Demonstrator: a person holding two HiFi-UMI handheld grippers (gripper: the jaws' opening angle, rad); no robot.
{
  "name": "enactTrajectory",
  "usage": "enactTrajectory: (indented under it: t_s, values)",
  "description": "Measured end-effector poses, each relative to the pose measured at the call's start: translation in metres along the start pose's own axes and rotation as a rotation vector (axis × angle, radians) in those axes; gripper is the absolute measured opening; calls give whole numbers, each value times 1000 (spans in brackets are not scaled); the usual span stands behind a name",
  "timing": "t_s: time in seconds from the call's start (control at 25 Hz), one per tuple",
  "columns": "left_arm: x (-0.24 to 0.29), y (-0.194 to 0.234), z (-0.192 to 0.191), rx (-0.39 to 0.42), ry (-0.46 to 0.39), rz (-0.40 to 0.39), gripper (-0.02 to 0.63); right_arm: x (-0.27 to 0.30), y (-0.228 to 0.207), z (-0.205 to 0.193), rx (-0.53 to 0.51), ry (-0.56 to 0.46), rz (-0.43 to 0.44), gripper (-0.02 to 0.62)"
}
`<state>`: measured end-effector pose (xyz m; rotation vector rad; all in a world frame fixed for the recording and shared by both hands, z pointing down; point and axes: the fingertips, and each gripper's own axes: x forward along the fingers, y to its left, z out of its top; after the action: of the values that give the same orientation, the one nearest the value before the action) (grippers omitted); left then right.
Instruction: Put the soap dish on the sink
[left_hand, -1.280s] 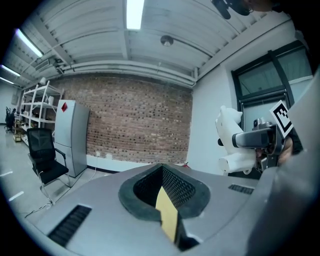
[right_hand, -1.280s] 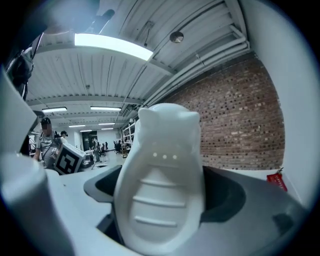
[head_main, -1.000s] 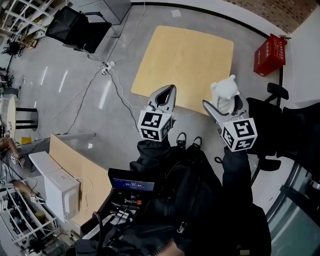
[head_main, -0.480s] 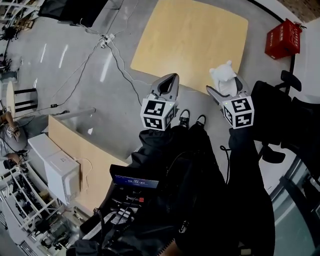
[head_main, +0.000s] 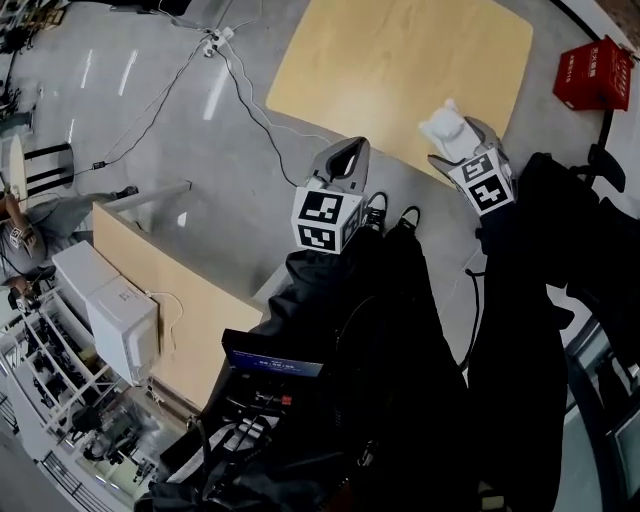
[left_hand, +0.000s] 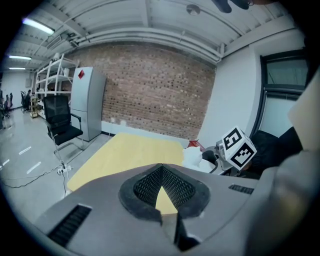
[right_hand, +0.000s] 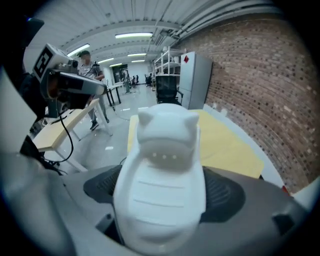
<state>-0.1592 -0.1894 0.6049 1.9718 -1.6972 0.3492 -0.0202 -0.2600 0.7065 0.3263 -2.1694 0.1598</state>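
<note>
The soap dish (right_hand: 163, 170) is white and shaped like a small animal with two ears. My right gripper (head_main: 458, 138) is shut on it and holds it in the air over the near edge of a yellow table (head_main: 400, 60). The dish (head_main: 444, 128) pokes out beyond the jaws. My left gripper (head_main: 345, 160) hangs to its left over the grey floor, shut with nothing in it, its black pads (left_hand: 145, 186) meeting. From the left gripper view, the dish (left_hand: 192, 156) and the right gripper's marker cube (left_hand: 236, 148) show at the right. No sink is in view.
A red box (head_main: 597, 72) stands on the floor at top right. A wooden desk (head_main: 150, 290) with a white box (head_main: 120, 320) is at the left, and a screen (head_main: 270, 365) sits below it. Cables and a power strip (head_main: 217, 40) lie on the floor. Black chairs stand at the right.
Both grippers have moved forward toward the yellow table, and the head view has shifted with them. The right gripper still holds the soap dish; the left stays shut and empty.
</note>
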Motion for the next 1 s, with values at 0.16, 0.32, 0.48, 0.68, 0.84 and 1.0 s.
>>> enactTrajectory:
  t_s: [0.16, 0.32, 0.48, 0.68, 0.84, 1.0]
  values:
    - [2, 10, -4, -25, 16, 2, 2, 33, -1, -14, -125, 165, 78, 502]
    - [4, 16, -11, -33, 26, 4, 2, 58, -3, -38, -275, 347, 155, 502]
    - [5, 20, -12, -39, 28, 7, 2, 72, -1, -55, -363, 454, 229, 502]
    - [7, 24, -17, -41, 38, 13, 2, 84, 1, -77, -438, 556, 280, 502]
    - [7, 23, -16, -56, 49, 6, 2, 88, 1, -90, -476, 618, 293, 503]
    - [9, 24, -16, -44, 54, 4, 2, 91, -1, -95, -502, 632, 297, 503]
